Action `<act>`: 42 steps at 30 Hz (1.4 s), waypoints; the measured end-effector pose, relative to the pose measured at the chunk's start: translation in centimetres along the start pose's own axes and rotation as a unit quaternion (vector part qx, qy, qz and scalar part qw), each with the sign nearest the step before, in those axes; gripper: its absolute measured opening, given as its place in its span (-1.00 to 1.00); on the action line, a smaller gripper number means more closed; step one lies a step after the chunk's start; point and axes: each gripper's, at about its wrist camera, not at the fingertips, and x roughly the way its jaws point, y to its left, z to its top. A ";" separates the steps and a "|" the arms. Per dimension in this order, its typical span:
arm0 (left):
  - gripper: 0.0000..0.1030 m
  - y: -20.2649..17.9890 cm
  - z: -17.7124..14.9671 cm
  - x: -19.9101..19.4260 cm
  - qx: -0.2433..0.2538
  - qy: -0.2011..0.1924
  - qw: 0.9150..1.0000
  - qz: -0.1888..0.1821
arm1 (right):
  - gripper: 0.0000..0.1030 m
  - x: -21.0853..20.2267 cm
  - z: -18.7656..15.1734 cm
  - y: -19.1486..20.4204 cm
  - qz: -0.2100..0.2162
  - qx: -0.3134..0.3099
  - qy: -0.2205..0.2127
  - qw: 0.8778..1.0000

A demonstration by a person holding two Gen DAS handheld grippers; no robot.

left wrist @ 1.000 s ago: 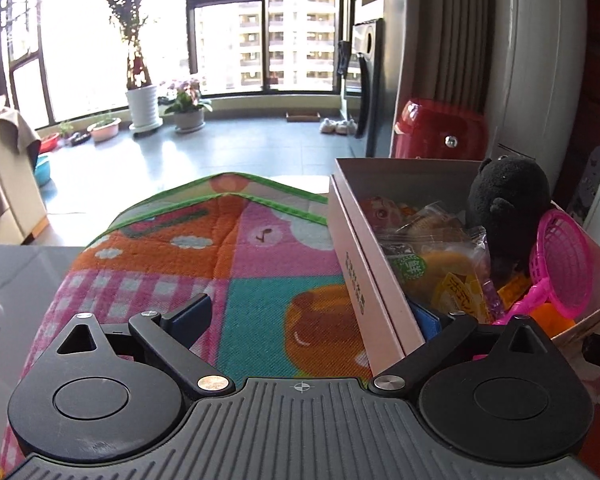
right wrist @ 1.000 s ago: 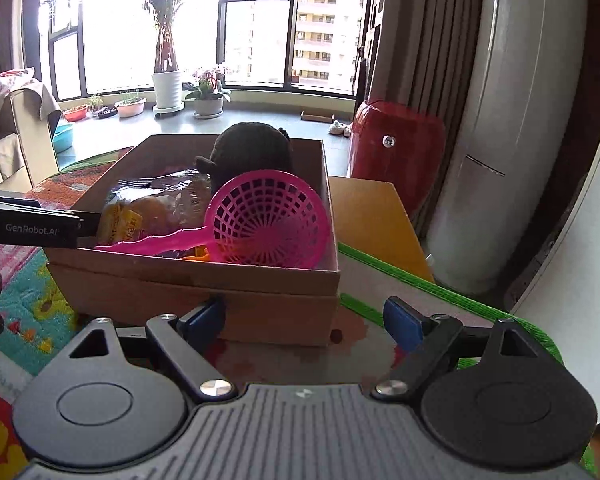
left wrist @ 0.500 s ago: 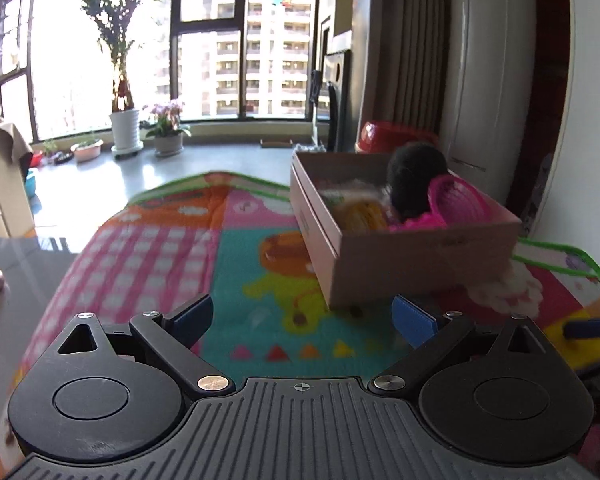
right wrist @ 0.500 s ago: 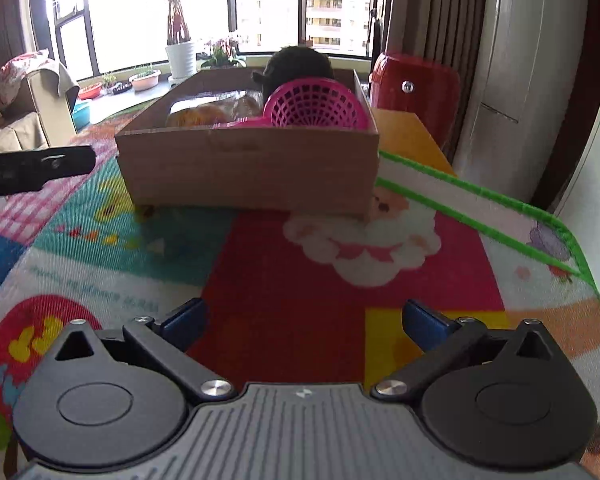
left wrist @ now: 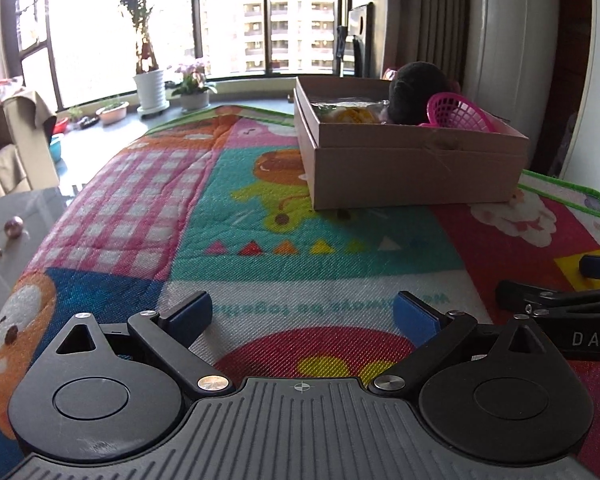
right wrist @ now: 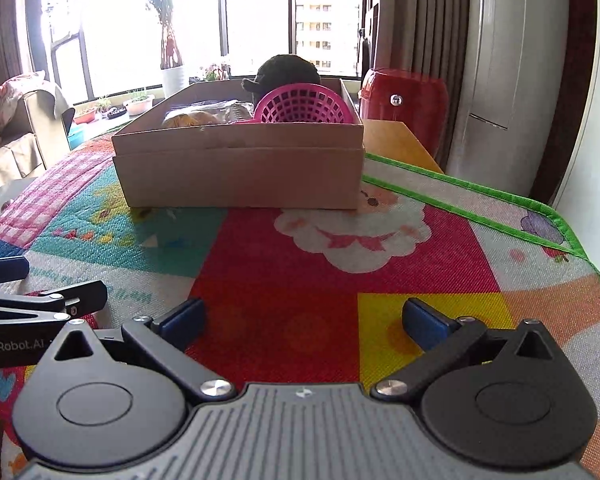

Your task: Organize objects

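Observation:
A brown cardboard box (left wrist: 416, 172) stands on the colourful play mat (left wrist: 260, 240), far from both grippers; it also shows in the right wrist view (right wrist: 240, 172). Inside it lie a pink plastic basket (right wrist: 304, 106), a black plush toy (right wrist: 286, 72) and packaged snacks (right wrist: 196, 118). My left gripper (left wrist: 302, 316) is open and empty, low over the mat's near part. My right gripper (right wrist: 302, 320) is open and empty, beside it on the right. Each gripper's side shows in the other's view.
A red bin (right wrist: 404, 100) and a white cabinet (right wrist: 516, 68) stand behind the table on the right. A grey surface with a small pink ball (left wrist: 14, 226) lies left of the mat. An armchair (left wrist: 12, 140) stands at the far left.
Both grippers have pulled back from the box toward the near end of the mat and lowered. Both stayed open and empty.

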 end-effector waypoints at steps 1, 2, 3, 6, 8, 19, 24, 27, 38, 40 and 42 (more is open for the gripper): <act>0.96 0.0 0.0 0.0 -0.001 0.000 1.000 0.001 | 1.00 0.0 0.0 0.0 0.000 0.000 0.000 1.000; 0.96 -0.1 0.0 0.1 -0.001 0.000 1.000 0.002 | 1.00 0.1 0.0 0.0 0.000 0.000 0.000 1.000; 0.96 -0.1 0.0 0.1 0.000 0.000 1.000 0.003 | 1.00 0.1 0.0 -0.1 0.001 0.001 0.000 1.000; 0.96 -0.2 0.0 0.1 0.000 0.000 1.000 0.003 | 1.00 0.1 0.0 -0.1 0.001 0.002 0.000 1.000; 0.96 -0.3 0.0 0.1 0.002 0.000 1.000 0.005 | 1.00 0.0 0.0 -0.1 0.001 0.002 -0.001 1.000; 0.96 -0.3 0.1 0.2 0.000 0.000 1.000 0.003 | 1.00 0.0 0.0 -0.1 -0.001 -0.001 -0.001 1.000; 0.96 -0.4 0.0 0.1 -0.002 0.000 1.000 0.002 | 1.00 0.0 0.0 -0.1 0.000 -0.001 -0.001 1.000; 0.96 -0.3 0.1 0.1 -0.001 0.000 1.000 0.003 | 1.00 0.0 0.0 -0.1 0.000 -0.001 -0.001 1.000; 0.96 -0.4 0.1 0.2 0.000 0.000 1.000 0.003 | 1.00 0.0 0.0 -0.1 0.000 -0.001 -0.001 1.000; 0.96 -0.3 0.1 0.2 0.000 0.000 1.000 0.003 | 1.00 0.0 0.0 -0.1 -0.001 -0.001 -0.001 1.000; 0.96 -0.3 0.1 0.2 0.000 0.000 1.000 0.003 | 1.00 0.0 0.0 -0.1 -0.001 -0.001 -0.001 1.000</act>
